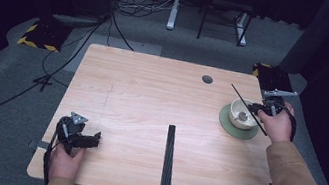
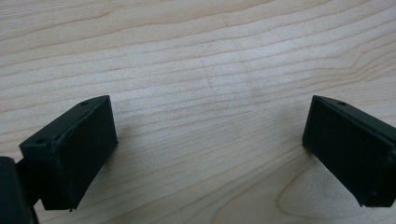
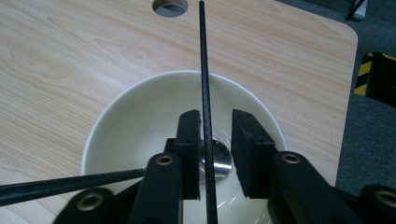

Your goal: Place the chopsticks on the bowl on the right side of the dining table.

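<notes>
Right gripper (image 3: 214, 140) is over the white bowl (image 3: 140, 116) at the table's (image 1: 152, 95) 3 o'clock, a thin black stick (image 3: 203, 70) between its part-open jaws. Can't tell if it's really clamped. Left gripper (image 2: 210, 149) at 7 o'clock hangs released, holding nothing.

We hold the left gripper (image 1: 94, 137) low at the near left, jaws spread wide apart and horizontal. Our right hand (image 1: 279, 123) holds the right gripper (image 3: 215, 140) at the far right, its jaws nearly closed, a narrow gap remaining between them.
</notes>
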`<state>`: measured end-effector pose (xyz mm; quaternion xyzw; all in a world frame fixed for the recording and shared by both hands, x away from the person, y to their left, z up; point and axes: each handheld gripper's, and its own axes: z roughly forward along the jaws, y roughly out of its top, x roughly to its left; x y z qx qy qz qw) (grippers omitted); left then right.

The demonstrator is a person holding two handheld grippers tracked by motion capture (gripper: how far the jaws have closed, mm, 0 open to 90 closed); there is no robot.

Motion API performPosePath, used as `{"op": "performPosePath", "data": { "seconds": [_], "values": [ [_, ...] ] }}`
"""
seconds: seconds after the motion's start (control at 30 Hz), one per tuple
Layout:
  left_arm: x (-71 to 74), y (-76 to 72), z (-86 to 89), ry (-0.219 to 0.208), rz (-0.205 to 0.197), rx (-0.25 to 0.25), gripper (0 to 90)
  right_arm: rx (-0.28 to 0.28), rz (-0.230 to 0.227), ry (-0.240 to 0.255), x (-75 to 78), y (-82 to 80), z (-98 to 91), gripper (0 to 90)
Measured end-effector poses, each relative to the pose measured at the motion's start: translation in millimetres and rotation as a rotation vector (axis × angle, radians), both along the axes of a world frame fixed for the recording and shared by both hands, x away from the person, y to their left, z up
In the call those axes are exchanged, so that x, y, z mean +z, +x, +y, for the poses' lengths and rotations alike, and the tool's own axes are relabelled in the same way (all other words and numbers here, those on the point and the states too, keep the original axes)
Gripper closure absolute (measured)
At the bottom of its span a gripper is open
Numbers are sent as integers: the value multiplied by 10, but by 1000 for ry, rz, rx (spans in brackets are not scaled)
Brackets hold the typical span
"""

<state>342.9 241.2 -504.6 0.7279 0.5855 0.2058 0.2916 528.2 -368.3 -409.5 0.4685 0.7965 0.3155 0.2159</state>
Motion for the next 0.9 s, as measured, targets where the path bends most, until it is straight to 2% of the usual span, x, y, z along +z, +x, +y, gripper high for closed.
{"op": "performPosePath", "data": {
  "seconds": [0.23,0.47,0.57,0.7,0.77,0.8,0.9],
  "values": [
    [0,0,0,0,0,0,32,13,-38,17,106,-61,7,648],
    [1,5,0,5,2,-3,29,53,-94,66,335,-277,111,600],
    [0,8,2,9,-3,-2,28,66,-103,62,394,-343,145,585],
    [1,8,2,9,-2,-2,28,96,-117,122,523,-513,246,542],
    [0,8,1,7,-1,-3,28,101,-120,131,546,-543,263,536],
    [0,8,1,7,-1,-3,28,113,-119,158,588,-604,303,526],
    [0,8,1,7,-1,-3,28,147,-124,173,639,-695,372,512]
  ]
}}
